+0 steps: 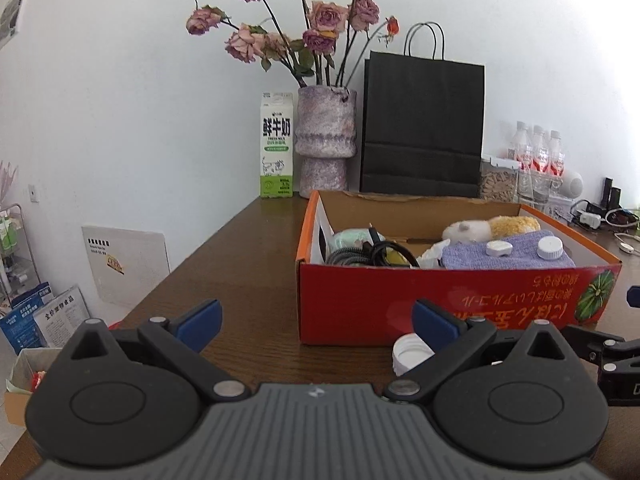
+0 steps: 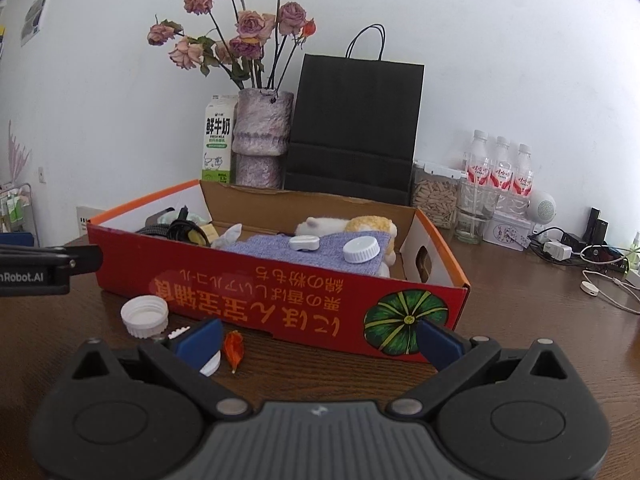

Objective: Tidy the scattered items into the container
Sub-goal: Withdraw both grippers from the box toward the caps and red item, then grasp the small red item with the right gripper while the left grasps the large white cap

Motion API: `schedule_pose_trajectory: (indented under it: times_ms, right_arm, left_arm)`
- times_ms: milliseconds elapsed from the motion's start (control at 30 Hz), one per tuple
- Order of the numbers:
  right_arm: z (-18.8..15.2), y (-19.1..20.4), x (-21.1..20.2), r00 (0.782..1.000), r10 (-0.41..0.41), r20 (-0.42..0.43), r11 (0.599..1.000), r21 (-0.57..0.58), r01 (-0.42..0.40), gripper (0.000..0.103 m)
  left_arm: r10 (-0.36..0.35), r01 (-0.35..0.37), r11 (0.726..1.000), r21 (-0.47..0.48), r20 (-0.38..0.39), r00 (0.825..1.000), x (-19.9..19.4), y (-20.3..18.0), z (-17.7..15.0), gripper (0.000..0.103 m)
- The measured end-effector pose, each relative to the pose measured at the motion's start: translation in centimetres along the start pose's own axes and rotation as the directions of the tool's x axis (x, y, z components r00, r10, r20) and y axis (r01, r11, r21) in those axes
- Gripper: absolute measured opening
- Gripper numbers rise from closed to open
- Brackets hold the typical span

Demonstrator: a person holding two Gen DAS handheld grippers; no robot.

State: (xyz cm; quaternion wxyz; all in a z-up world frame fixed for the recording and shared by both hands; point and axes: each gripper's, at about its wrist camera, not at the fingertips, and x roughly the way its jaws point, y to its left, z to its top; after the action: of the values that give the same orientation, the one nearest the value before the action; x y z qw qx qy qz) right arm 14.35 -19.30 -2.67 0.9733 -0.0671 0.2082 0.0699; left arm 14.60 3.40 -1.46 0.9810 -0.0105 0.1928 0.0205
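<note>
While both grippers hang spread and empty before the red cardboard box (image 2: 280, 300), which already holds a knitted cloth and plush toy, tidying looks nearly finished. Left on the wooden table (image 2: 520, 320), against the box's near wall: a ribbed white cap (image 2: 145, 316), a small orange scrap (image 2: 234, 347). The right gripper (image 2: 318, 344) probably pinches next; the left gripper (image 1: 316, 326) waits.

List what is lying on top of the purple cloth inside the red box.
On the purple cloth in the red box lie two white items: a round ribbed cap and a flatter oval piece. The cloth partly covers a plush toy; whatever else lies beneath is hidden.
</note>
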Motion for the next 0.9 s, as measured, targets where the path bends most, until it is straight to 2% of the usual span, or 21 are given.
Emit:
schedule_pose_trajectory:
  times_ms: [133, 400, 533, 567, 633, 667, 800, 900]
  right_arm:
    - [-0.1, 0.6, 0.8, 0.999, 0.018, -0.048, 0.999, -0.038, -0.020, 0.100]
    - [0.5, 1.1, 3.6, 0.986, 0.093, -0.139, 0.995, -0.023, -0.097, 0.071]
    - [0.7, 1.6, 4.5, 0.977, 0.125, -0.172, 0.991, -0.023, -0.130, 0.065]
    - [0.7, 1.7, 4.7, 0.976, 0.130, -0.176, 0.990, -0.024, -0.136, 0.058]
    - [0.7, 1.9, 5.0, 0.967, 0.168, -0.192, 0.984, -0.021, -0.175, 0.038]
    - [0.7, 1.8, 5.1, 0.961, 0.199, -0.194, 0.979, -0.009, -0.205, 0.010]
    - [0.7, 1.1, 4.8, 0.959, 0.218, -0.182, 0.976, 0.033, -0.216, 0.011]
    - [0.6, 0.2, 4.5, 0.967, 0.194, -0.163, 0.980, 0.064, -0.186, 0.011]
  left_arm:
    - [-0.004, 0.005, 1.000, 0.017, -0.050, 0.999, 0.2, 0.1, -0.3, 0.103]
    - [-0.008, 0.008, 1.000, -0.004, -0.120, 0.993, 1.0, 0.7, -0.5, 0.103]
    - [-0.007, 0.004, 1.000, -0.017, -0.138, 0.990, 1.3, 0.9, -0.5, 0.103]
    - [-0.009, 0.007, 1.000, -0.017, -0.140, 0.990, 1.4, 0.9, -0.5, 0.103]
    - [-0.011, 0.009, 1.000, -0.015, -0.143, 0.990, 1.4, 0.9, -0.5, 0.103]
    - [-0.011, 0.009, 1.000, -0.014, -0.144, 0.990, 1.4, 0.9, -0.5, 0.103]
    - [-0.015, 0.013, 1.000, -0.018, -0.157, 0.988, 1.6, 0.9, -0.5, 0.103]
    - [-0.016, 0.014, 1.000, -0.015, -0.173, 0.985, 1.9, 0.8, -0.5, 0.103]
